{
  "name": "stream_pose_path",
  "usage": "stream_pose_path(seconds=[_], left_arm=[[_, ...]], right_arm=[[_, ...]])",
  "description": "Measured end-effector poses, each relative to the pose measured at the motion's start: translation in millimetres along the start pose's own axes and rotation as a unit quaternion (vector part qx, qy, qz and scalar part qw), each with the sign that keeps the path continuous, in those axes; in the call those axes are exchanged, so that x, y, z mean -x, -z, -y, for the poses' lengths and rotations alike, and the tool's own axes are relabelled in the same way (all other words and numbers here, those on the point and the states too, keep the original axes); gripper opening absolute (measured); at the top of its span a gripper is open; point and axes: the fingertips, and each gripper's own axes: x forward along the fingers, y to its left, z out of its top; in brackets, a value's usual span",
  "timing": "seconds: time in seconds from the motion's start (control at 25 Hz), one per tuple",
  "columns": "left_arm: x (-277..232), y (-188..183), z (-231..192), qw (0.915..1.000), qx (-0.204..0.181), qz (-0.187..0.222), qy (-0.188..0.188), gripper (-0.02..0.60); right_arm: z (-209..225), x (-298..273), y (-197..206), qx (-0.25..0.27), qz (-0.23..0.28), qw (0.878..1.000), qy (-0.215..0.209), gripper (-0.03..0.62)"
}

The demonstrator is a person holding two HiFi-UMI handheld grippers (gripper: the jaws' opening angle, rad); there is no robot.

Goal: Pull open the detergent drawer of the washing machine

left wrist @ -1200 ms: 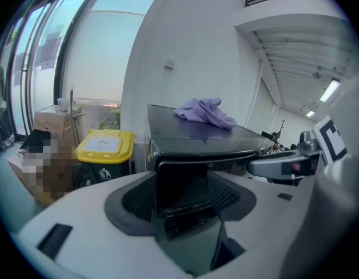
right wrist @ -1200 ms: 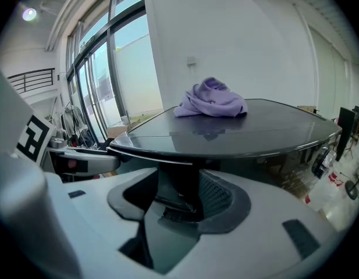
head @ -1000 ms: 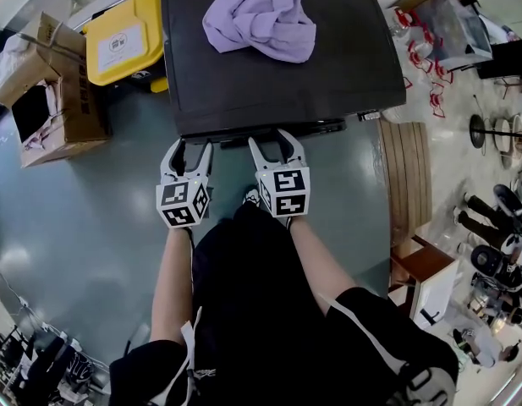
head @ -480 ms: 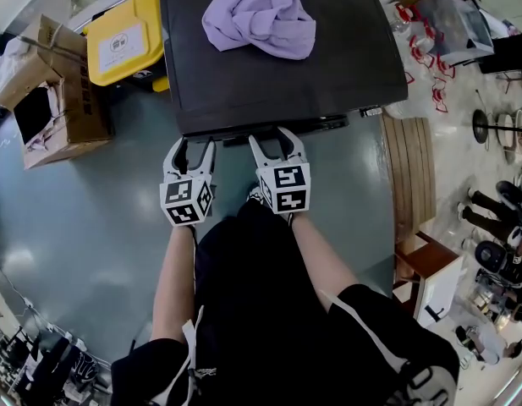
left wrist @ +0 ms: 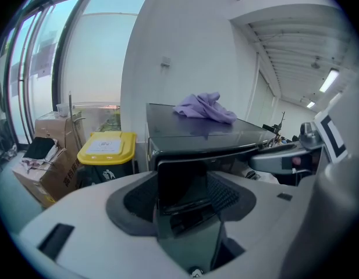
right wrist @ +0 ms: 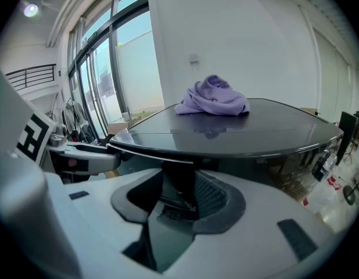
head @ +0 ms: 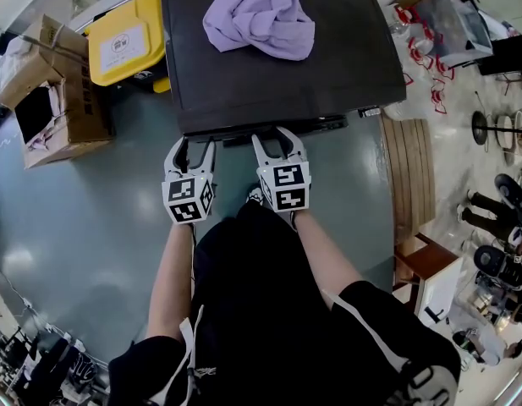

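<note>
The black washing machine [head: 269,83] stands in front of me with a lilac cloth [head: 261,15] on its lid. Both grippers reach its front edge. My left gripper [head: 193,146] is near the left corner. In the left gripper view a dark drawer front [left wrist: 180,185] fills the gap between the pads, which press on both its sides. My right gripper [head: 277,138] sits further right, and its jaws are closing. A narrow dark part of the machine's front [right wrist: 179,185] stands between them, with a gap still showing on its left side.
A yellow-lidded bin [head: 125,45] and an open cardboard box [head: 49,91] stand left of the machine. A slatted wooden bench [head: 409,184] lies to the right, with clutter beyond it. My legs in black clothing fill the lower middle over the grey floor [head: 91,227].
The right gripper's jaws have drawn slightly closer together. Both hands stay where they were at the machine's front edge.
</note>
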Motion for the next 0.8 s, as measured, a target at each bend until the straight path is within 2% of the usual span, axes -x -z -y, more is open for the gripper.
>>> stream_pose_path(seconds=[0.36,0.8], left_arm=[[2.3,0.2,2.0,1.0,0.009,0.002,-0.002,0.261],[2.9,3.1,3.2,0.9997,-0.009,-0.022,0.0,0.261]], right_arm=[[-4.6,2.5,1.5,0.011,-0.002,1.0,-0.019,0.178],[-6.1,3.6,3.2,0.021,-0.008,1.0,-0.02,0.179]])
